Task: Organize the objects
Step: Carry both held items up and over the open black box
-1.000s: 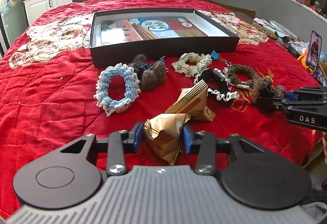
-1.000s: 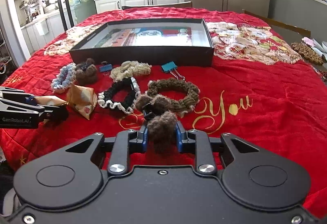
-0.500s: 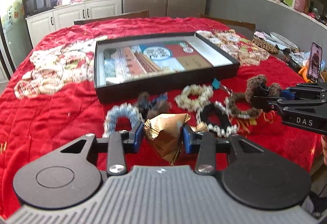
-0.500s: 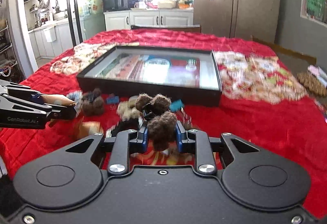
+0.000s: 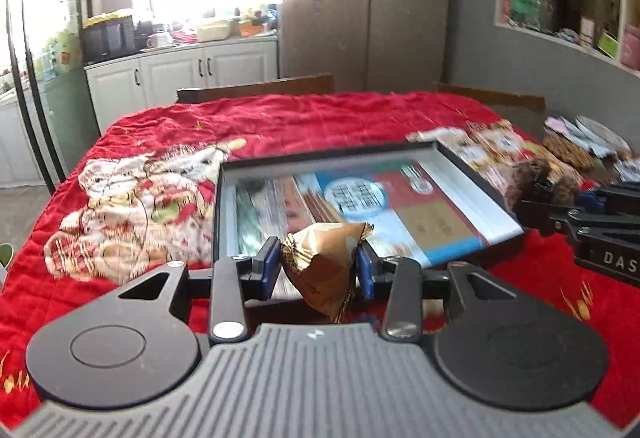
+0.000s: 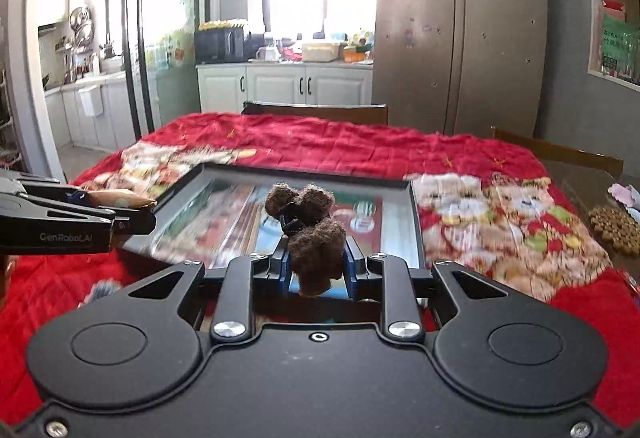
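A crinkled gold wrapped packet (image 5: 326, 262) is held between the fingers of the left gripper (image 5: 318, 268), and a brown fuzzy pom-pom clip (image 6: 312, 234) is pinched narrowly by the right gripper (image 6: 316, 266). Both are carried above the near edge of the black shallow box (image 5: 476, 174), which lies on the red-covered counter (image 5: 320, 114). It is judged that each item should be brought well over the box floor, lowered close, and only then released. The two loads are best set apart, so that the grippers are not crossed
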Demonstrator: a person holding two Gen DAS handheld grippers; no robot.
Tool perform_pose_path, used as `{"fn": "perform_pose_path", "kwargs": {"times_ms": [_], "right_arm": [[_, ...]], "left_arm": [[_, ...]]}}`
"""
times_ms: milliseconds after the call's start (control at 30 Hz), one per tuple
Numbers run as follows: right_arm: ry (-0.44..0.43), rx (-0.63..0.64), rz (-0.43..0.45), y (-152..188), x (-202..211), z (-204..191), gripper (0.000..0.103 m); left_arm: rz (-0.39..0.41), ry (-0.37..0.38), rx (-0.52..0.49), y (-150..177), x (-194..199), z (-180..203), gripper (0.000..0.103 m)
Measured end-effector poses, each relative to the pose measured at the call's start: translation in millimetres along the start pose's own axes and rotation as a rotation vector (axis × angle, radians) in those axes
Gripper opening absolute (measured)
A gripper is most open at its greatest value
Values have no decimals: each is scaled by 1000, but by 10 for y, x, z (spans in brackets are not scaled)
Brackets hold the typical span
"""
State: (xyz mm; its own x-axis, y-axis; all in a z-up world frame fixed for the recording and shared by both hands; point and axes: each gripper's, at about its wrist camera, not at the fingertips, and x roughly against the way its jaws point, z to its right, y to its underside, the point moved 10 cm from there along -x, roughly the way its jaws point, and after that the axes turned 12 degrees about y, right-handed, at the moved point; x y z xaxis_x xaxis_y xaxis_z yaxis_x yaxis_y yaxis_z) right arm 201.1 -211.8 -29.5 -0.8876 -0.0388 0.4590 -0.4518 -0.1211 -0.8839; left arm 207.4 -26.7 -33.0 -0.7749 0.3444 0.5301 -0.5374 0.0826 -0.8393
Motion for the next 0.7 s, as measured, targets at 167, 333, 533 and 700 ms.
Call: {"fn": "perform_pose_path", "kwargs": {"times_ms": [167, 333, 533, 700], "right_arm": [[4, -7, 8, -205, -302, 10, 24], [15, 1, -8, -301, -655, -40, 24], [30, 4, -42, -300, -1125, -130, 24], [38, 0, -84, -235, -1477, -169, 24]], "left_arm": [[19, -27, 35, -193, -225, -161, 44], [8, -40, 68, -273, -492, -294, 44], [2, -69, 80, -347, -768, -418, 44], [-5, -80, 97, -401, -968, -491, 44]]}}
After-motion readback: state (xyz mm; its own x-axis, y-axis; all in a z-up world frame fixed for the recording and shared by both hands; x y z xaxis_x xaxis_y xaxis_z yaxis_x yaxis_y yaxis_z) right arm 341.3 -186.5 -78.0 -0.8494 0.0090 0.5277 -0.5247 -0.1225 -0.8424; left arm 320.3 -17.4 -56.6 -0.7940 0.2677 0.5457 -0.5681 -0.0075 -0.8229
